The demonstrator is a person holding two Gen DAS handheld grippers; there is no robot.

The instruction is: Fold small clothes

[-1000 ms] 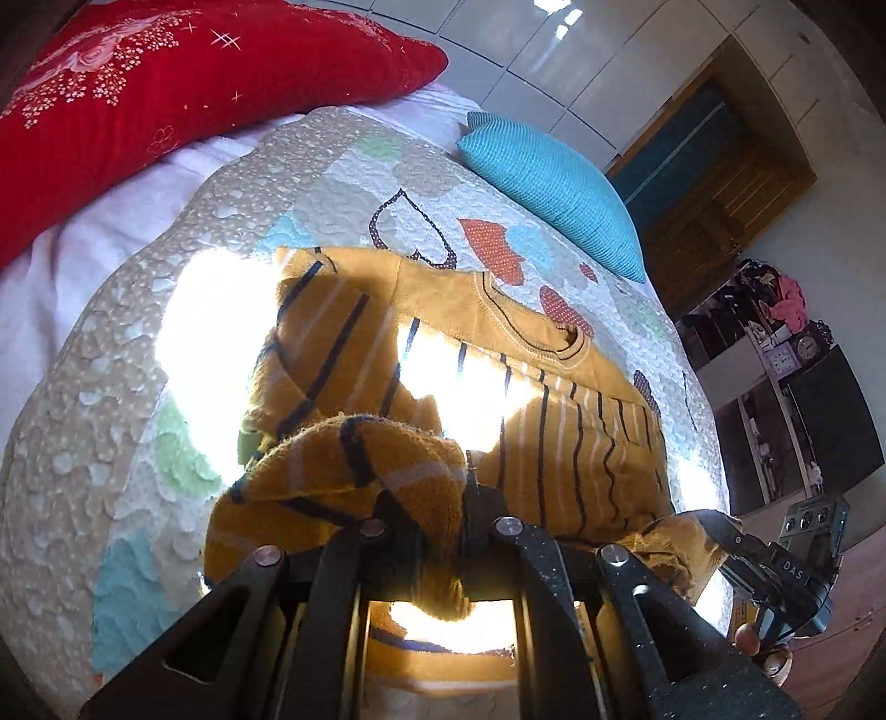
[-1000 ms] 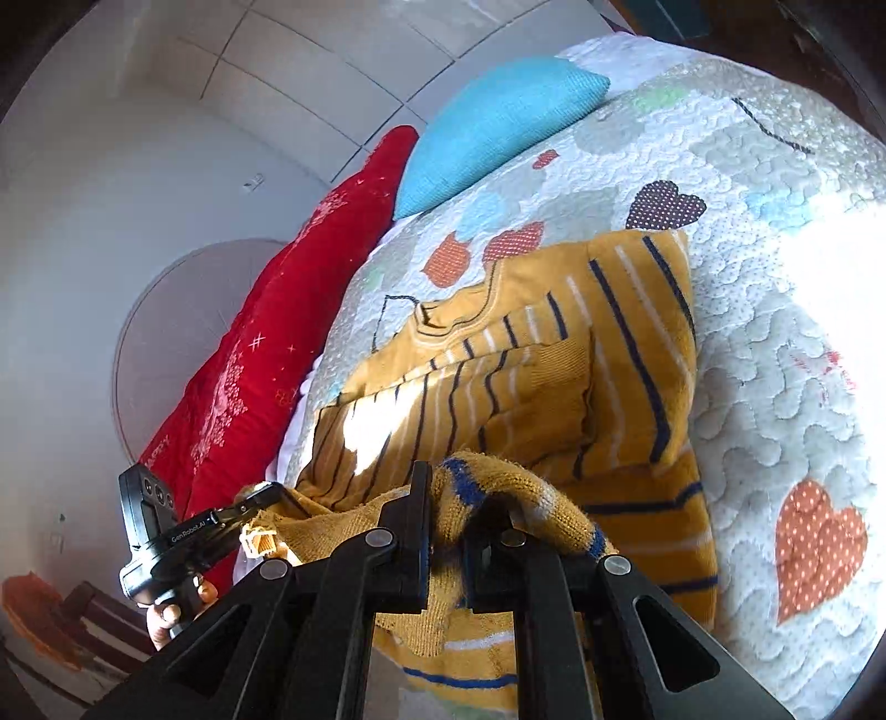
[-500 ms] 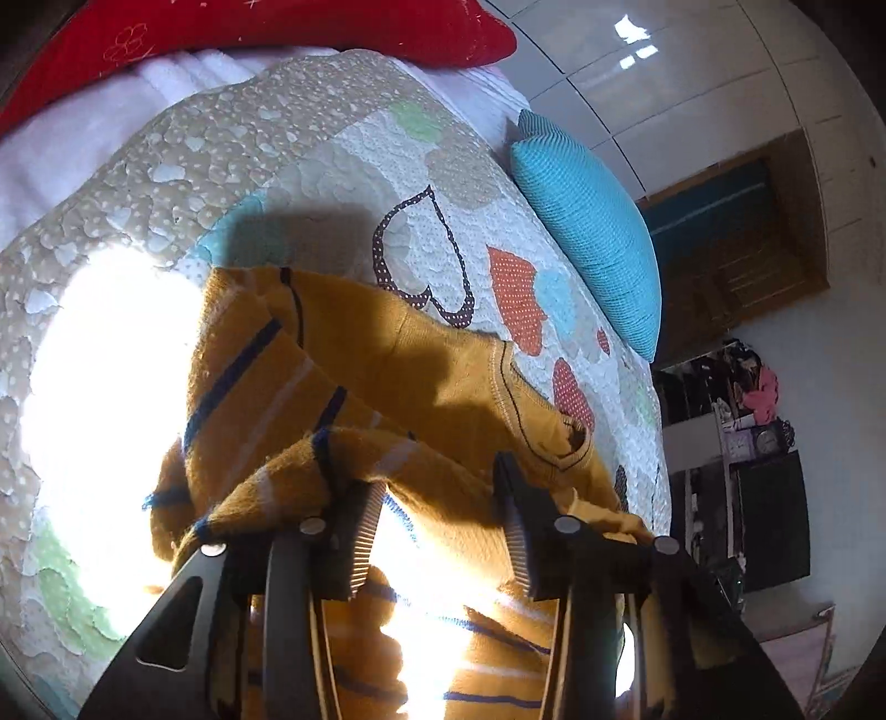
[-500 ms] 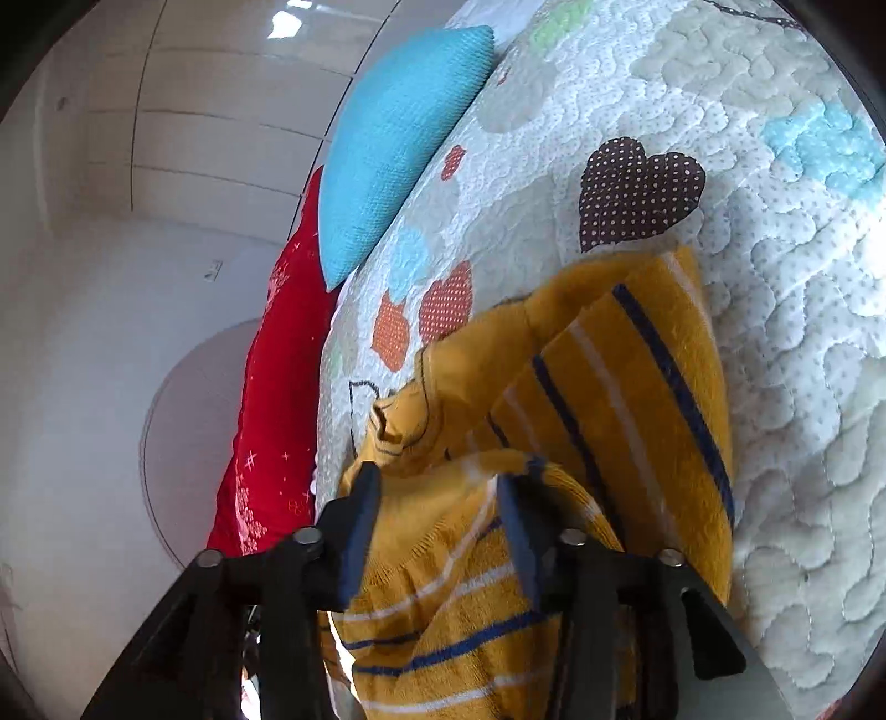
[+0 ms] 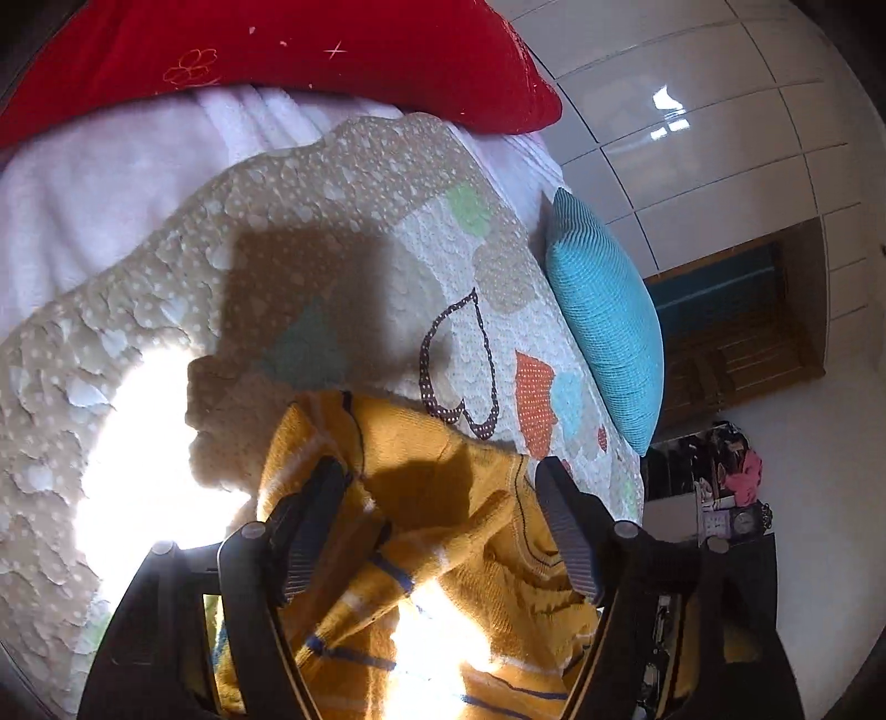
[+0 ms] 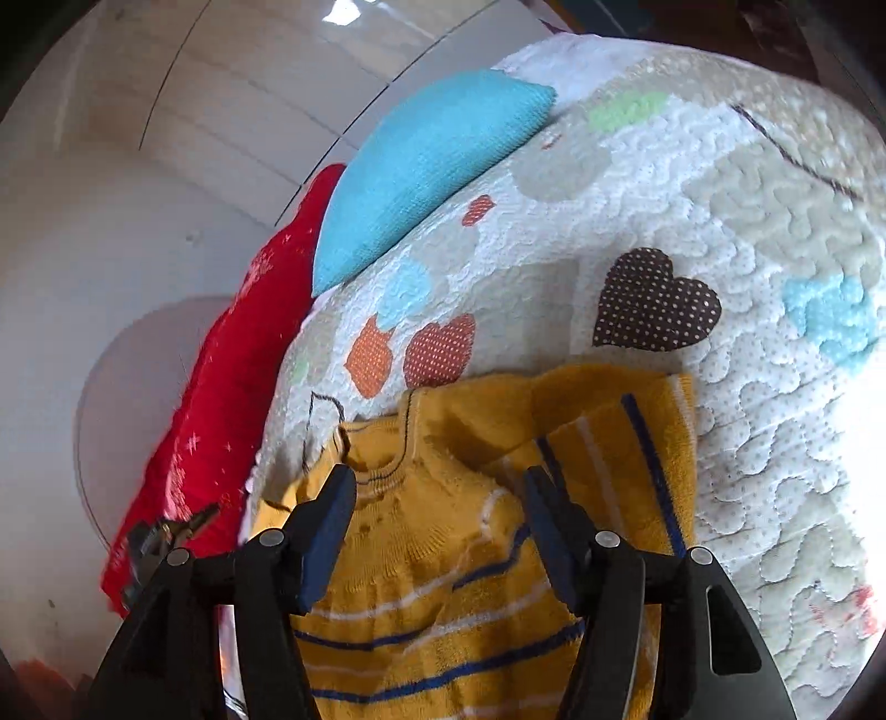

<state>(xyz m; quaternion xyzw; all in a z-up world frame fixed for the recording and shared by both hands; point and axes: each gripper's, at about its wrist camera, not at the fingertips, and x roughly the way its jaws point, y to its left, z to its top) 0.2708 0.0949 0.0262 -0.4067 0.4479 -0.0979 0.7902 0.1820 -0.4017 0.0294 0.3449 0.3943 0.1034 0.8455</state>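
**Both tongs apart over the folded yellow jumper**

My left tongs (image 5: 437,501) stand wide apart with nothing between them, hovering just above the yellow striped jumper (image 5: 443,554). In this view the jumper lies on the quilt (image 5: 343,221) of the bed, a folded layer humped across its middle near the neckline. A red pillow (image 5: 277,50) and a blue cushion (image 5: 609,338) sit further up the bed.

My right tongs (image 6: 437,487) are likewise apart and hold nothing. From here the jumper (image 6: 443,554) shows its collar towards the pillows and a sleeve or side panel doubled over on the right, its edge close to a brown heart on the quilt (image 6: 720,221).

I judge the knit soft, light and limp: it will sag and bunch if lifted from one point, and the loose weave may stretch. I would pinch it at a firm edge, such as the hem or a folded corner, both sides together, so the layers travel flat.
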